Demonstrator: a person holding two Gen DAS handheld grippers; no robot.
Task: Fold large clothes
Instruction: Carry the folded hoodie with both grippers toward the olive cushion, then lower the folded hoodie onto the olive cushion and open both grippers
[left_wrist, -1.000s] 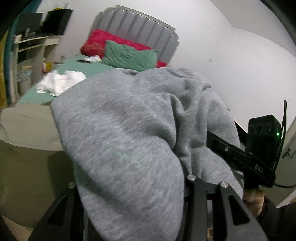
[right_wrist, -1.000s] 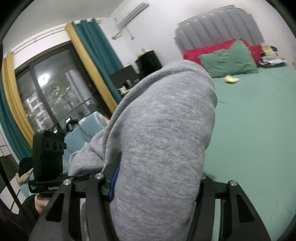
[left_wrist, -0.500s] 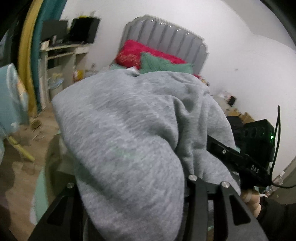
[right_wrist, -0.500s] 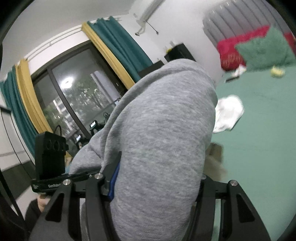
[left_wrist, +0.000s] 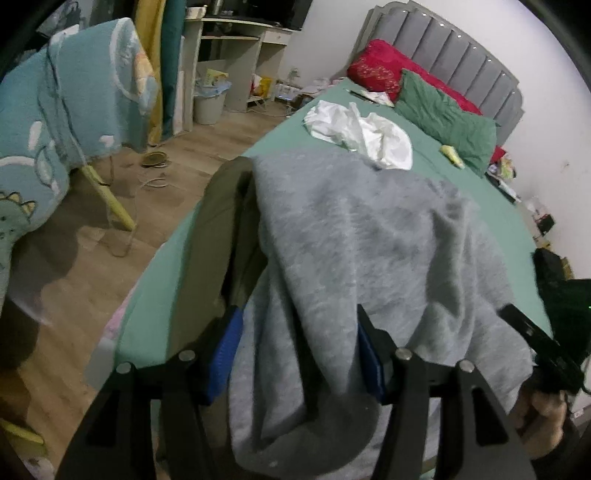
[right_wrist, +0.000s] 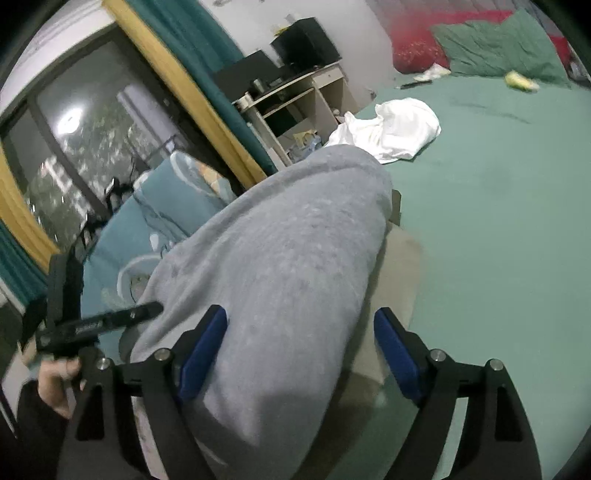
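1. Grey sweatshirt (left_wrist: 369, 258) bundle lies at the near edge of the green bed (left_wrist: 461, 192), partly over an olive garment (left_wrist: 218, 221), fabric between both sets of jaws.
2. Left gripper (left_wrist: 295, 358): jaws have just been opening, about half wide, blue pads apart; cloth draped over the right finger, loose between them, not pinched.
3. Right gripper (right_wrist: 301, 347): jaws have just been opening, wide. Left pad (right_wrist: 203, 354) touches the fabric, the right one is clear of it, so no grip.
4. Risk: bundle sits by the bed's left edge and could slide to the floor (left_wrist: 110, 266) if released unevenly. Fabric hung on the left gripper's finger could drag as it pulls back and undo the fold.
5. Surface: green sheet, soft, white garment (left_wrist: 362, 133) further up, green pillow (left_wrist: 447, 118) and red pillow (left_wrist: 376, 70) at the grey headboard (left_wrist: 443, 48).
6. Room: blue cartoon blanket (left_wrist: 62, 122) hung at left, desk (right_wrist: 306, 92), window with teal and yellow curtains (right_wrist: 192, 81).
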